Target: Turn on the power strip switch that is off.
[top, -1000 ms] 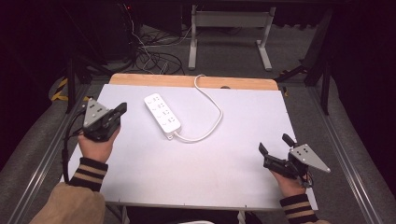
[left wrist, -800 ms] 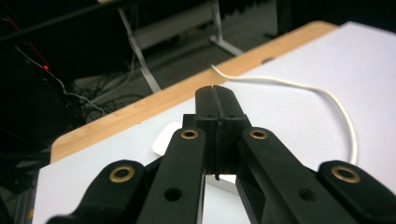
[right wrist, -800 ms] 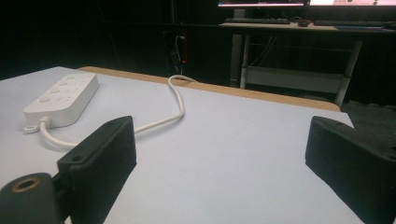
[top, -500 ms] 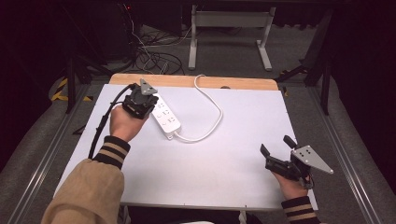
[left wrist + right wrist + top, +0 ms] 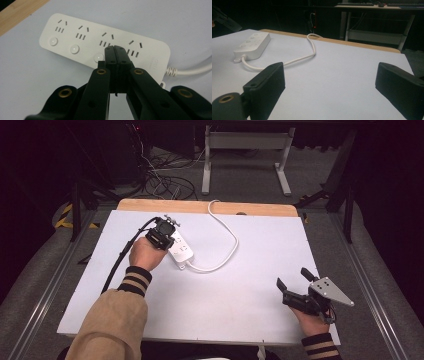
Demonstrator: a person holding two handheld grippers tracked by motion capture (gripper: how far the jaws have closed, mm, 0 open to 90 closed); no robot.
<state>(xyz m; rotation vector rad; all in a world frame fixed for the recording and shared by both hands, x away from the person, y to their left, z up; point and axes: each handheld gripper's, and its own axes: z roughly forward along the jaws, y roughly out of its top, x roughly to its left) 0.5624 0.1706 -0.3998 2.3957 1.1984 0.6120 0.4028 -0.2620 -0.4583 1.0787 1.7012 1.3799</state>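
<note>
White, smooth-plastic power strip (image 5: 100, 45), rounded oblong, lies on the matte white table (image 5: 250, 295); left gripper (image 5: 114, 48), jaws pressed together, tips over its round buttons; right gripper (image 5: 329, 82) spread wide, well apart.

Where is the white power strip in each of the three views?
High view: the power strip lies left of centre on the white table, under the shut left claw.
Left gripper view: it runs across the upper half, claw tips over it.
Right gripper view: it is at the upper left, far off.
Shared landmark: its white cable, curving to the table's wooden edge.
</note>
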